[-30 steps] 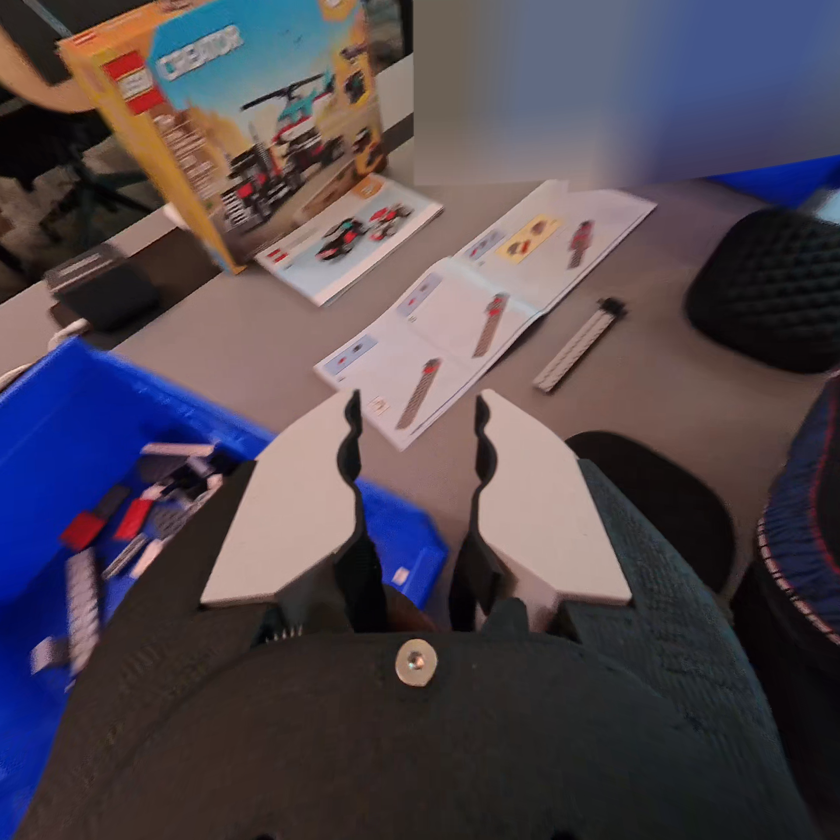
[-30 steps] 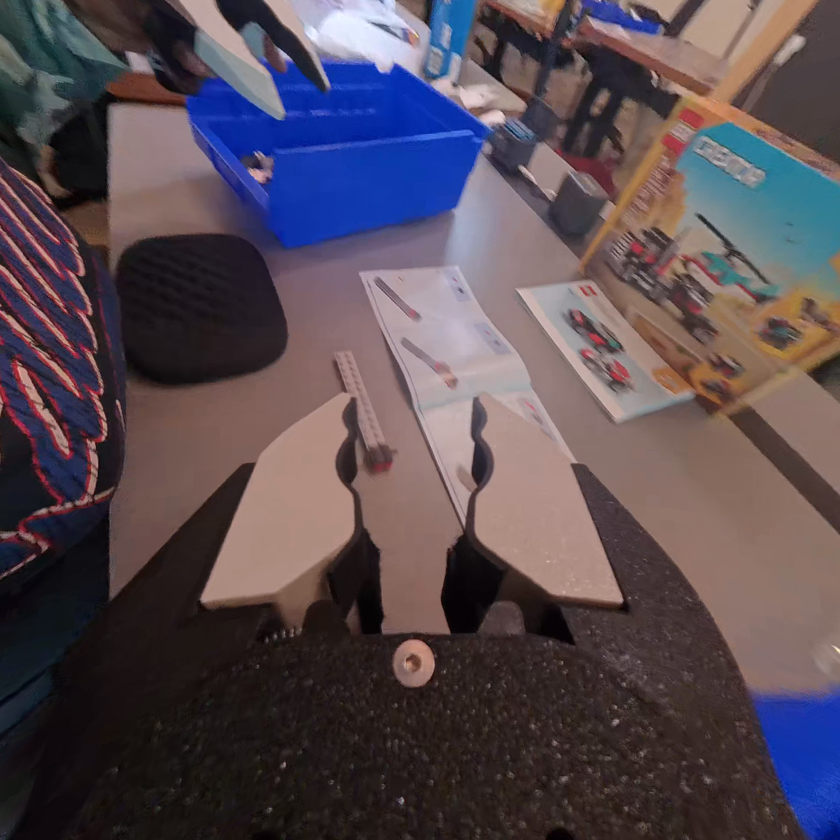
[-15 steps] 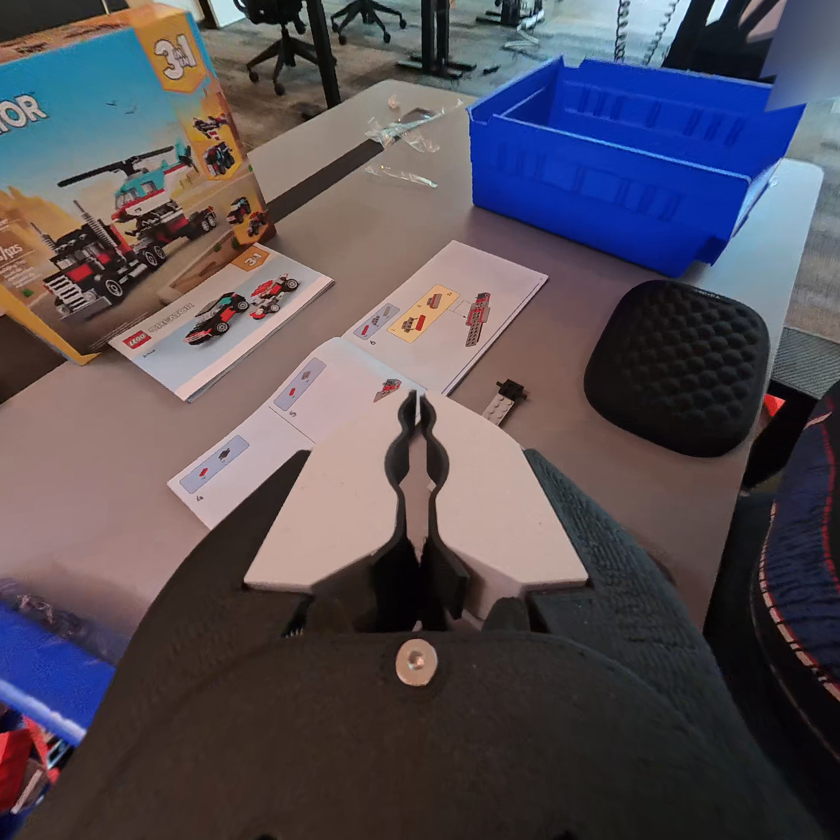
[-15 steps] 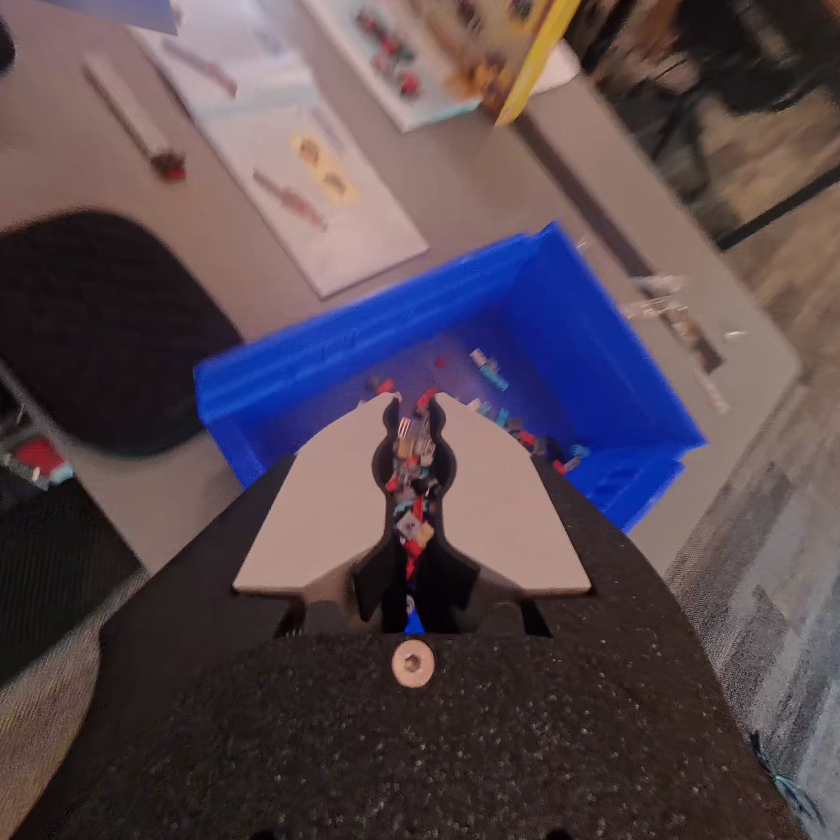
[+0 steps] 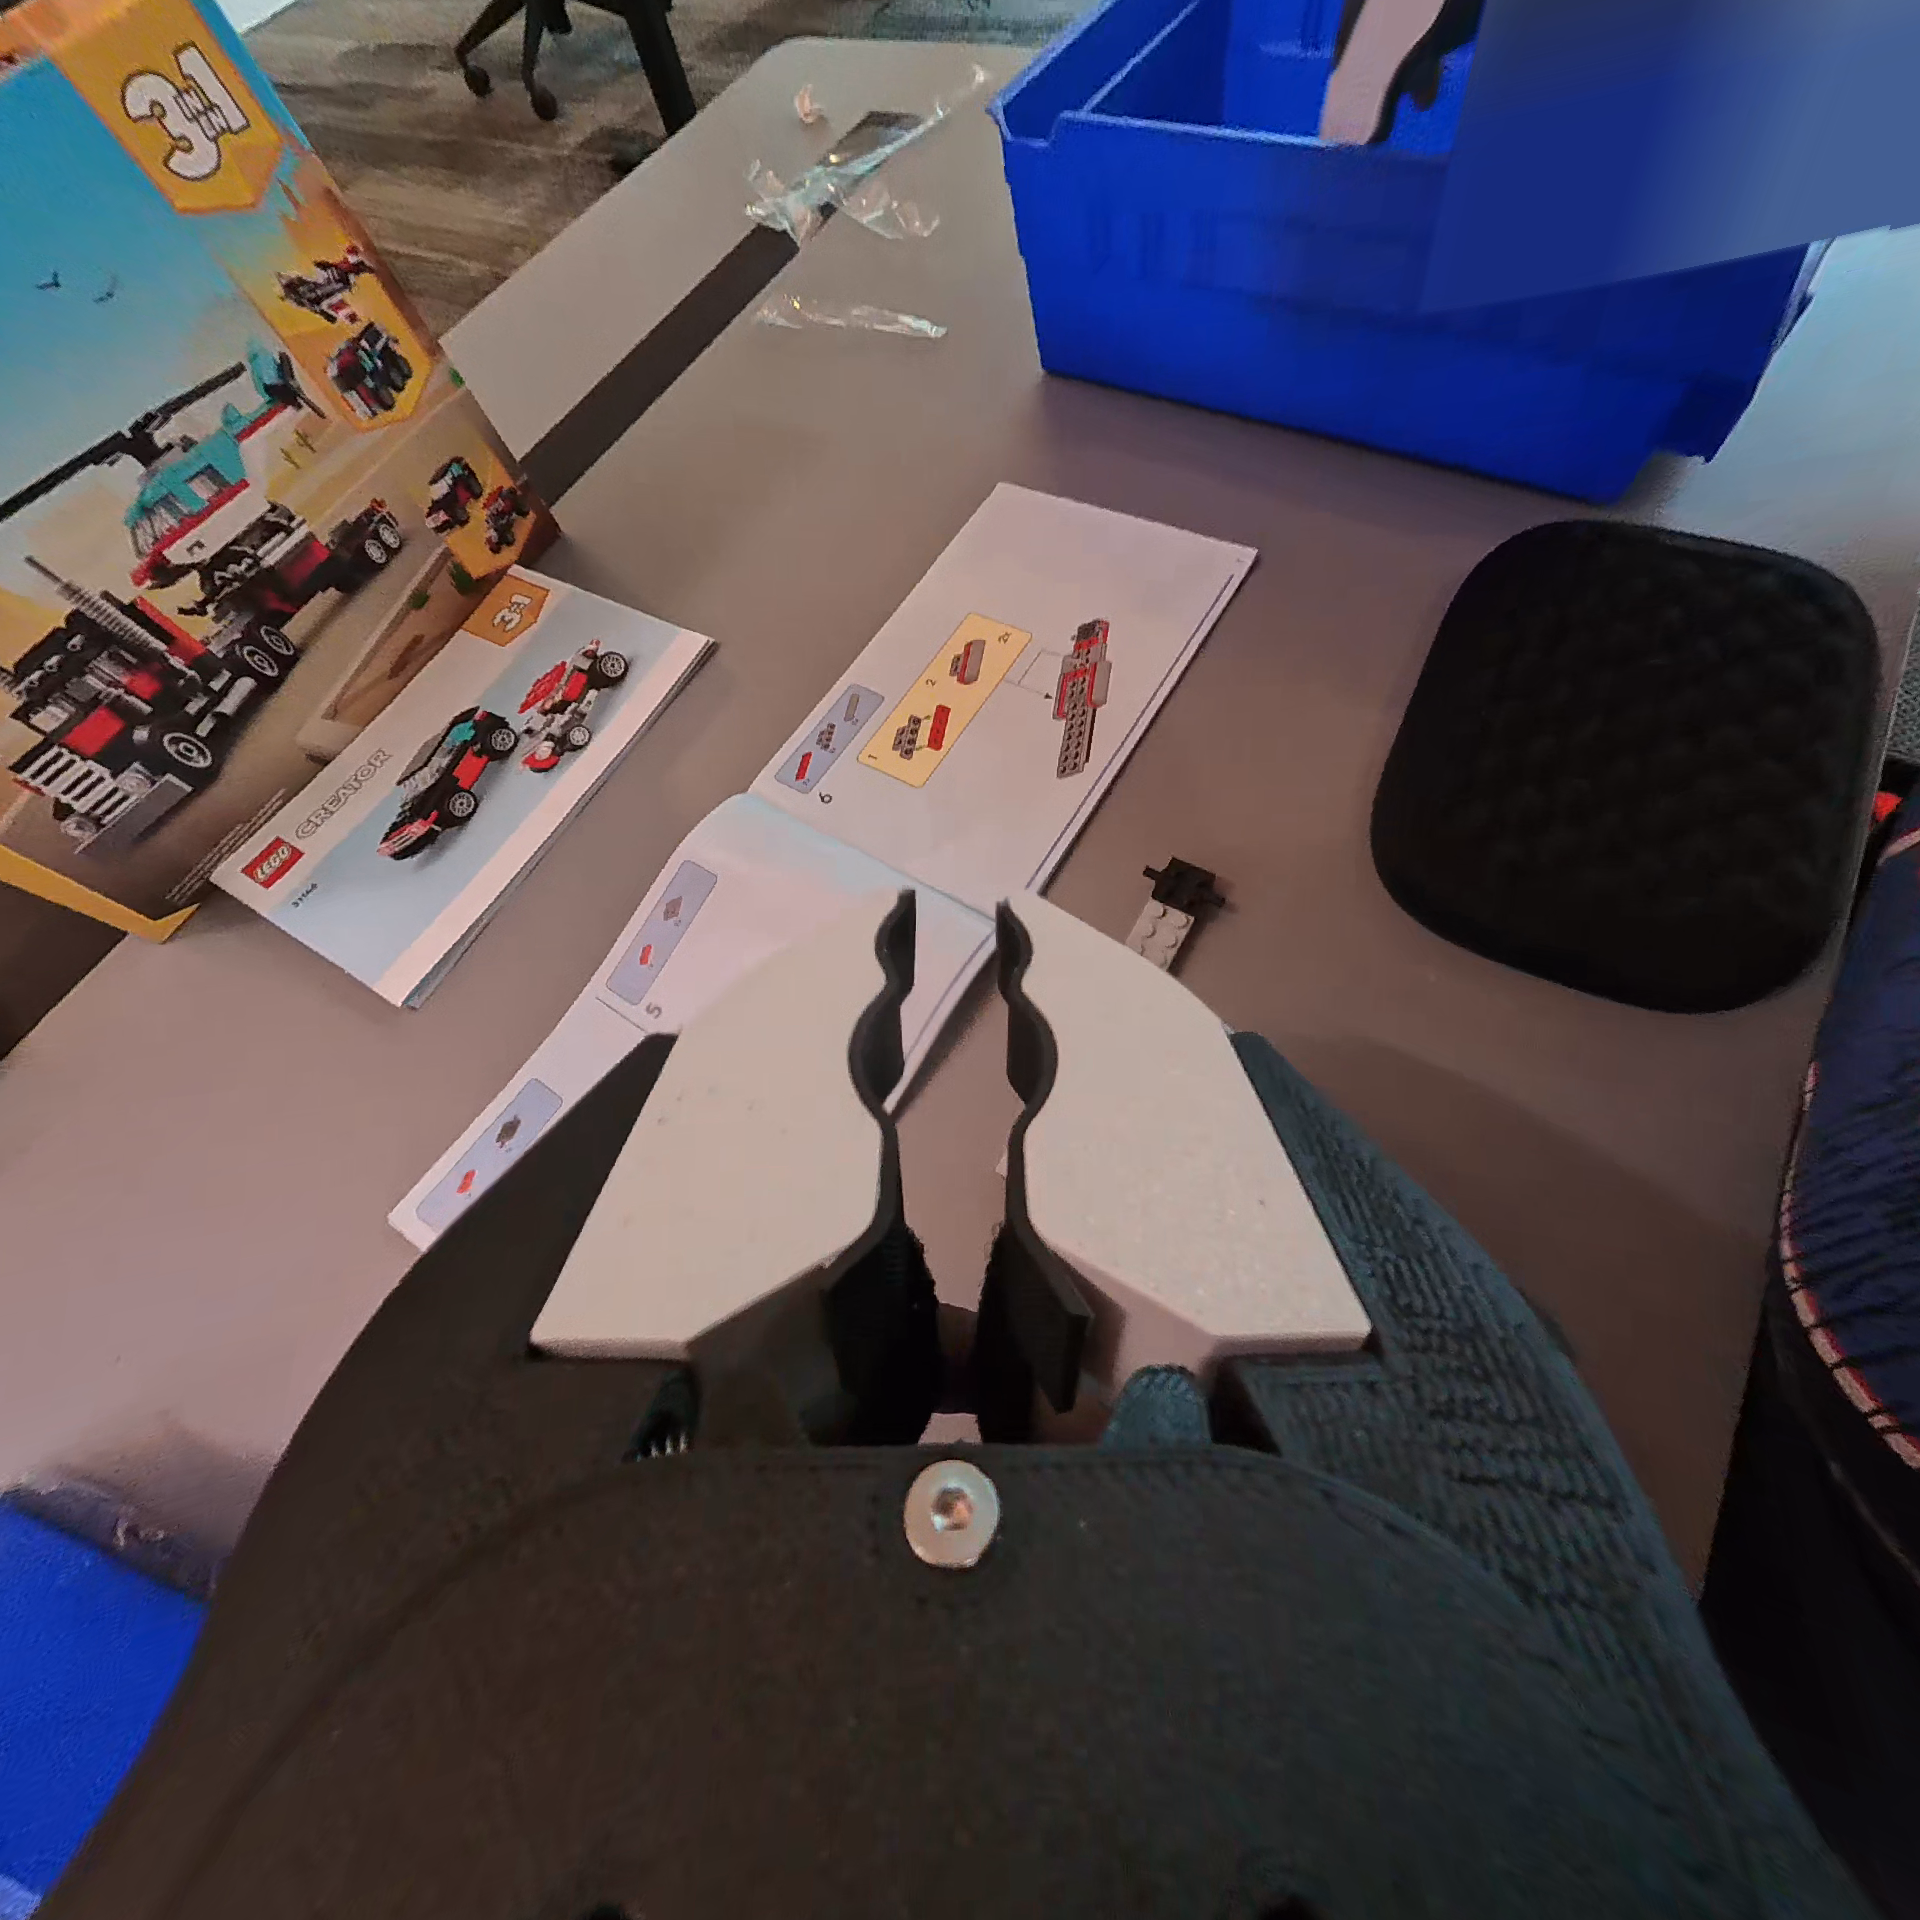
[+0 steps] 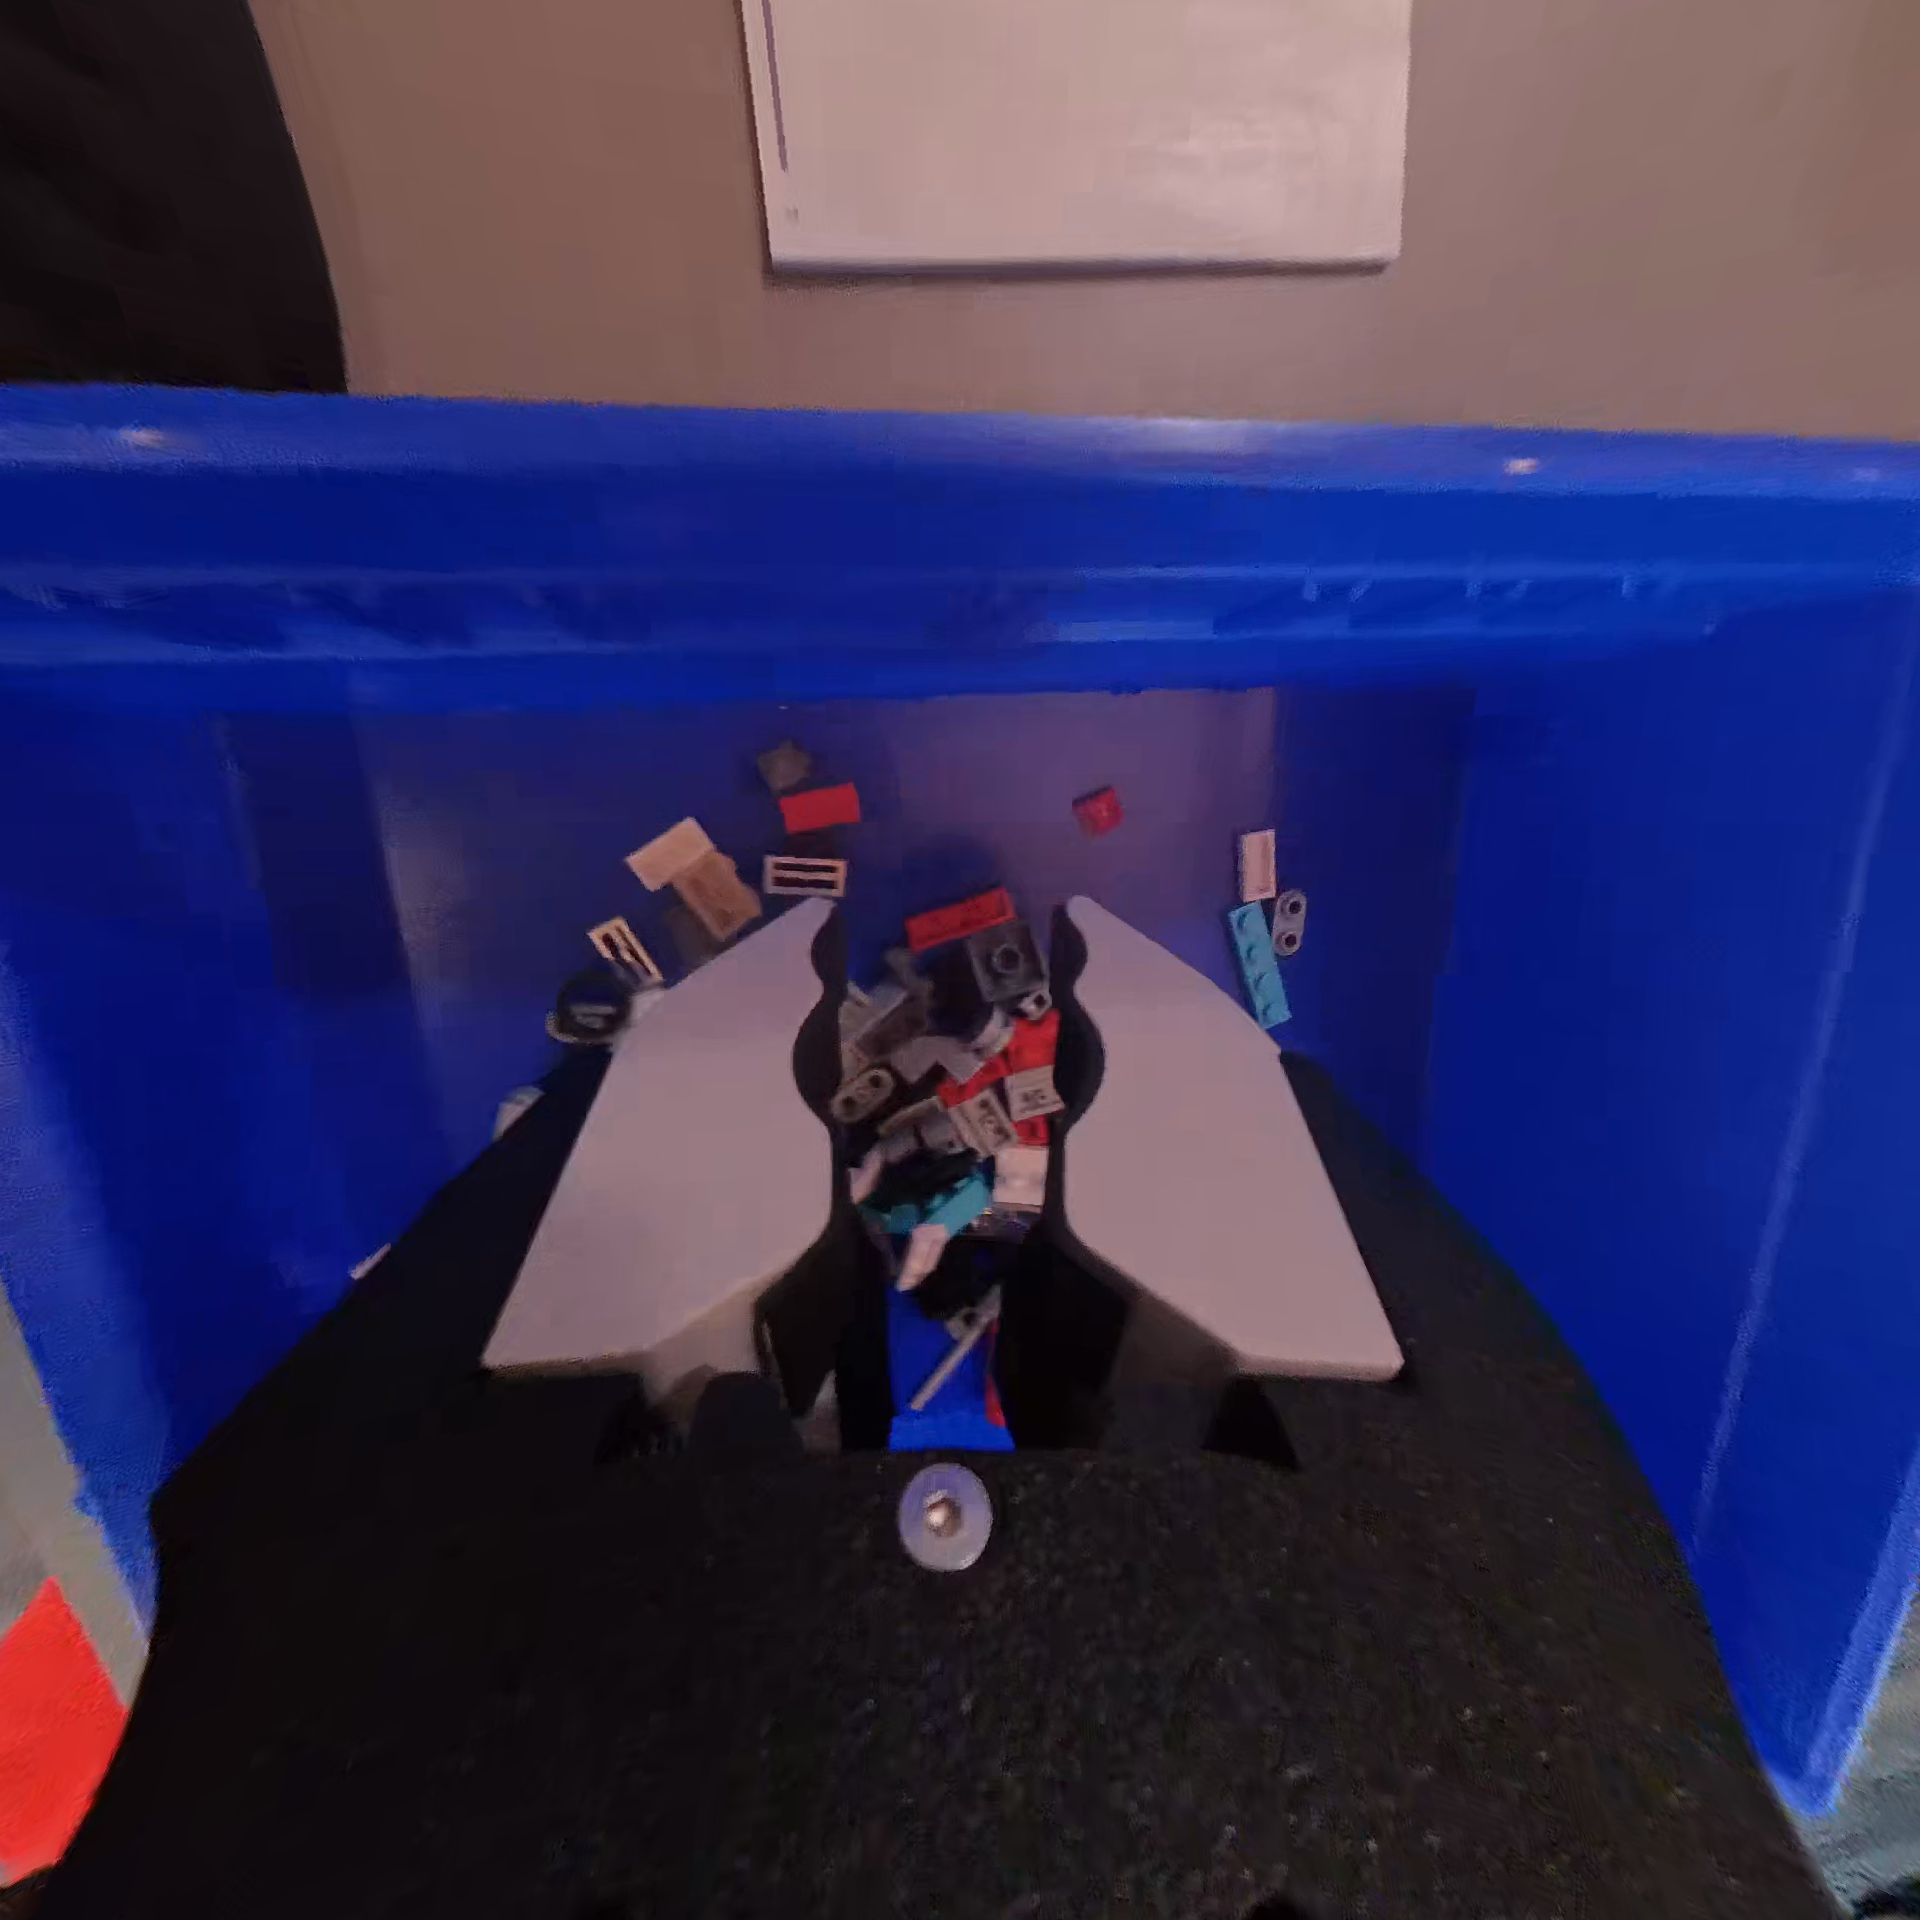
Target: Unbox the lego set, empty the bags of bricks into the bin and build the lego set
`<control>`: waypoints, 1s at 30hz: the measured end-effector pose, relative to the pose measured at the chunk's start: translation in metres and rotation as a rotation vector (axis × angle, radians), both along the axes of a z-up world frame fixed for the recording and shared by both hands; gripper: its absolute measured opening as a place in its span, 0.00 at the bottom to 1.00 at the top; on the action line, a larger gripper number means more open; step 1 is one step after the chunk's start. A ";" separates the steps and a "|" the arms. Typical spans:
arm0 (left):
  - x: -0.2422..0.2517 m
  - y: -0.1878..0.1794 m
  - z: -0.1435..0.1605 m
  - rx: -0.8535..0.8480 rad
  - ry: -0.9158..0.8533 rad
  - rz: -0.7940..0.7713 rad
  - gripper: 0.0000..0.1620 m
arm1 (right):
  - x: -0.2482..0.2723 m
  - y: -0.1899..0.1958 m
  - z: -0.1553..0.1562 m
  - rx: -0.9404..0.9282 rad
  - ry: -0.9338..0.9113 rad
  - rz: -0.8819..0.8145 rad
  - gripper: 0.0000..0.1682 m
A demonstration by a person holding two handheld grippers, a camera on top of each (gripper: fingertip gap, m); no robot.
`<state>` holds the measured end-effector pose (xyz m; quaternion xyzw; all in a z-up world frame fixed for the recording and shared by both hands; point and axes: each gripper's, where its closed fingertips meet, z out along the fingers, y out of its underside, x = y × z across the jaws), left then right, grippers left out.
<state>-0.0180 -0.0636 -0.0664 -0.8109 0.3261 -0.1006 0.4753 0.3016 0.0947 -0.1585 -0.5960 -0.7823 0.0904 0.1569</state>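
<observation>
My left gripper is slightly open and empty, just above the open instruction booklet on the grey table. A long grey plate with a black piece on its end lies just right of the fingertips. My right gripper is open and empty, pointing down into a blue bin over a pile of loose bricks. More bricks lie scattered on the bin floor. The same bin stands at the table's far right in the left wrist view.
The set's box stands at the left, with a closed booklet lying before it. A black cushioned pad lies at the right. Empty clear bags lie at the back. A second blue bin shows at lower left.
My left gripper swung from the left bin to over the open booklet, closed, then opened a little. My right gripper left the table centre, moved down into the right bin and opened wider.
</observation>
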 end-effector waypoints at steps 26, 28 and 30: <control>-0.002 0.009 -0.022 -0.072 0.070 -0.043 0.10 | 0.009 -0.017 -0.008 -0.116 -0.050 -0.055 0.16; -0.004 0.010 -0.023 -0.071 0.070 -0.040 0.10 | 0.029 -0.017 0.007 -0.106 -0.083 -0.137 0.16; -0.005 0.010 -0.025 -0.075 0.064 -0.038 0.10 | 0.058 -0.022 0.011 -0.102 -0.189 -0.223 0.16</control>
